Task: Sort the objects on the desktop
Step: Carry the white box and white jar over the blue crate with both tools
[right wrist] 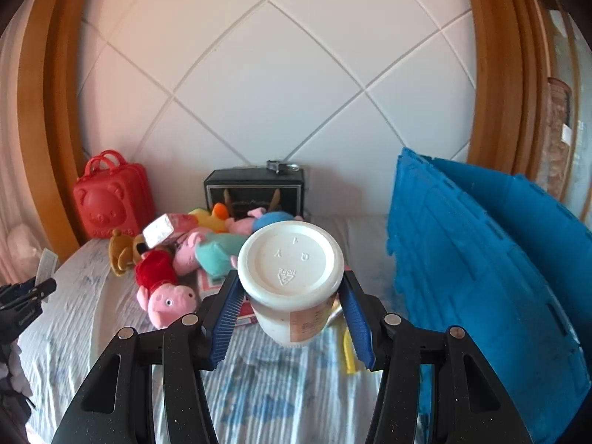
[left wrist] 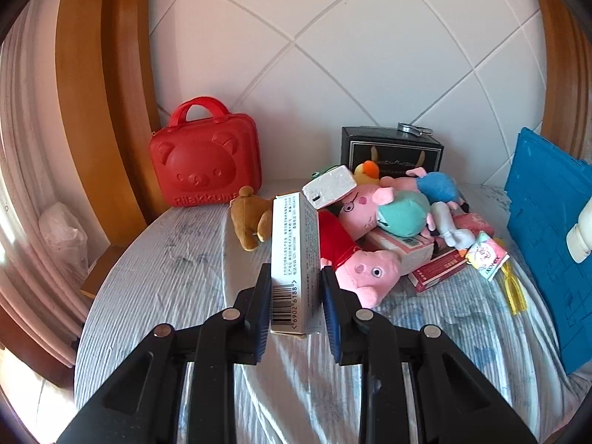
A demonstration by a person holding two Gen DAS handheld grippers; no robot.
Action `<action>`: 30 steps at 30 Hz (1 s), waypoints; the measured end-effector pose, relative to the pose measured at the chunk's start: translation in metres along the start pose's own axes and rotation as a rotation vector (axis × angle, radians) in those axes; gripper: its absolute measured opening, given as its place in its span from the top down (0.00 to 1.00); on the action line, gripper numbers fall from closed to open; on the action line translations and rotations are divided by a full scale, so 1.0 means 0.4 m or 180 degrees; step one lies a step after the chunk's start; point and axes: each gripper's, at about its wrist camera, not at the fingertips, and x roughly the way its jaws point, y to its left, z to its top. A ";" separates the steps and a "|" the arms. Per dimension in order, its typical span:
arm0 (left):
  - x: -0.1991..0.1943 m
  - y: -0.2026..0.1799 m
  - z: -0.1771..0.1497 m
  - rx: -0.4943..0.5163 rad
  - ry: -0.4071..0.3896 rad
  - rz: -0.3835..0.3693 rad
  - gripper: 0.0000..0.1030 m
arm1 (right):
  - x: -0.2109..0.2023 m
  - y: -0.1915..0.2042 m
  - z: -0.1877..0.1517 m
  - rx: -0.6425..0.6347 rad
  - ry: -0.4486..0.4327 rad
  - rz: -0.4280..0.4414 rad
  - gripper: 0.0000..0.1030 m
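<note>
A white quilted headboard (left wrist: 351, 37) in a wooden frame backs a bed covered with a pale striped sheet (left wrist: 166, 277), where a red bear-faced case (left wrist: 205, 162), a black box (left wrist: 392, 150) and a heap of plush pigs (left wrist: 370, 229) lie near an upright blue crate (right wrist: 481, 259). The left gripper (left wrist: 294, 288) has its fingers clamped on a slim white barcode carton (left wrist: 294, 255), held above the sheet in front of the heap. The right gripper (right wrist: 292, 307) has its fingers closed on a white plastic bottle (right wrist: 290, 270), bottom toward the camera, just left of the crate.
</note>
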 end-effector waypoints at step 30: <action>-0.396 -0.993 0.096 0.0252 -0.0811 -0.0966 0.76 | -0.396 -0.732 0.033 0.0049 -0.0983 -0.0408 0.49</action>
